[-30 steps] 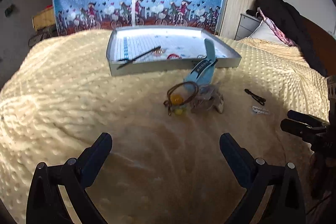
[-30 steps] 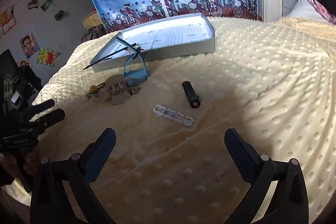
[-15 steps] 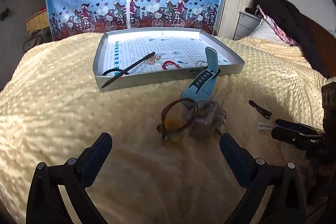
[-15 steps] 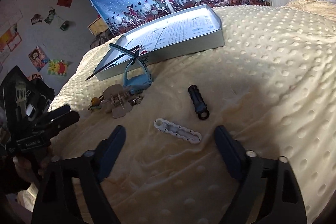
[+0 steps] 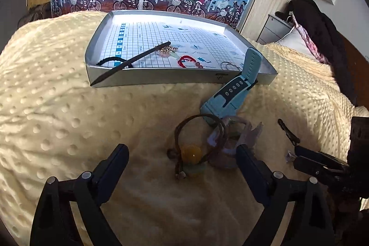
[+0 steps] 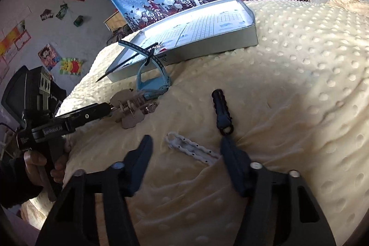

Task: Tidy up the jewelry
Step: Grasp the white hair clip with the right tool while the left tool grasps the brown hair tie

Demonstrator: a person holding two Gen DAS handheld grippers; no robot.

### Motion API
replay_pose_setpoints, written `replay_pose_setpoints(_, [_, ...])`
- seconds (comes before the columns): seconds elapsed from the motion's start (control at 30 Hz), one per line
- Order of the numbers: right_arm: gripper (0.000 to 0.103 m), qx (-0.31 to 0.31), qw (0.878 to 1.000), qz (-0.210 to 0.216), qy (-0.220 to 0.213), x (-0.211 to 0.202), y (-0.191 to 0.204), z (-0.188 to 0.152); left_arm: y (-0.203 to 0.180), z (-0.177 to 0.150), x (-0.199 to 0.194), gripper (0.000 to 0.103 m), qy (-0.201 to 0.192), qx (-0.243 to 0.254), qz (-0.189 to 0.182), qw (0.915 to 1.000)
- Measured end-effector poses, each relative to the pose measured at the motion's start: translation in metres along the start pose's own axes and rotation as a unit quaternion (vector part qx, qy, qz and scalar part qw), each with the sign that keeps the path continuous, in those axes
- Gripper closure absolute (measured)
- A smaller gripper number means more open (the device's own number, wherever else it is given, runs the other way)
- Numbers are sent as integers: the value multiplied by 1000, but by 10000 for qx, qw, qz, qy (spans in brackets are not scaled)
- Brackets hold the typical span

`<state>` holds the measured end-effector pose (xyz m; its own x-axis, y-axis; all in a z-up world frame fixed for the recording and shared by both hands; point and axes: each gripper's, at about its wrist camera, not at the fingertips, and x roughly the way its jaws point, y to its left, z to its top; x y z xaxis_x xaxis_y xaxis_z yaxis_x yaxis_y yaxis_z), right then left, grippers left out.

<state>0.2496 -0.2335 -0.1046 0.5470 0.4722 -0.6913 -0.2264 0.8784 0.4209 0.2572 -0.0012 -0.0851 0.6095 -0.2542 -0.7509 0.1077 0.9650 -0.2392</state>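
Note:
My left gripper (image 5: 182, 155) stands open low over the cream blanket, with a brown hair tie with a yellow bead (image 5: 192, 152) lying between its fingers. A pale purple hair clip (image 5: 233, 142) and a light blue watch (image 5: 233, 93) lie just beyond. My right gripper (image 6: 186, 146) is open, and a white hair clip (image 6: 191, 149) lies flat between its fingertips, untouched as far as I can see. A black clip (image 6: 221, 112) lies just past the right finger. The silver tray (image 5: 180, 80) behind holds a black stick, a red bracelet and small jewelry.
The blue watch (image 6: 152, 82) leans against the tray (image 6: 207, 47) front wall. A hand (image 6: 39, 160) holds the left gripper (image 6: 101, 108) at the left of the right wrist view. A blue curtain hangs behind the bed; dark clothes and a pillow lie far right.
Both grippers have moved forward and down toward the blanket. The left now straddles the hair tie. The right has closed in around the white clip, its fingers nearer together than before.

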Motion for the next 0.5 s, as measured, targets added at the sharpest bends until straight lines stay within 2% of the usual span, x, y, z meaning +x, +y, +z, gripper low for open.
replay_pose_setpoints(0.07, [58, 16, 10000, 16, 6, -1, -1, -1, 1, -1, 0, 18, -36, -31, -43, 10000])
replay_pose_setpoints(0.13, [67, 17, 10000, 42, 16, -1, 0, -1, 0, -2, 1, 22, -47, -32, -78, 10000])
replay_pose_setpoints(0.2, [71, -30, 9999, 81, 55, 0, 3, -3, -2, -3, 2, 26, -14, 1, -112, 9999])
replay_pose_setpoints(0.3, [72, -202, 9997, 99, 93, 0, 9, -6, -4, -3, 5, 36, 22, 56, -132, 9999])
replay_pose_setpoints(0.37, [78, -328, 9993, 116, 133, 0, 14, -8, -4, -4, 5, 48, 1, 47, -79, 10000])
replay_pose_setpoints(0.5, [82, -482, 9987, -4, 161, 1, 20, -10, -4, -5, 7, 55, 34, 41, 18, 10000])
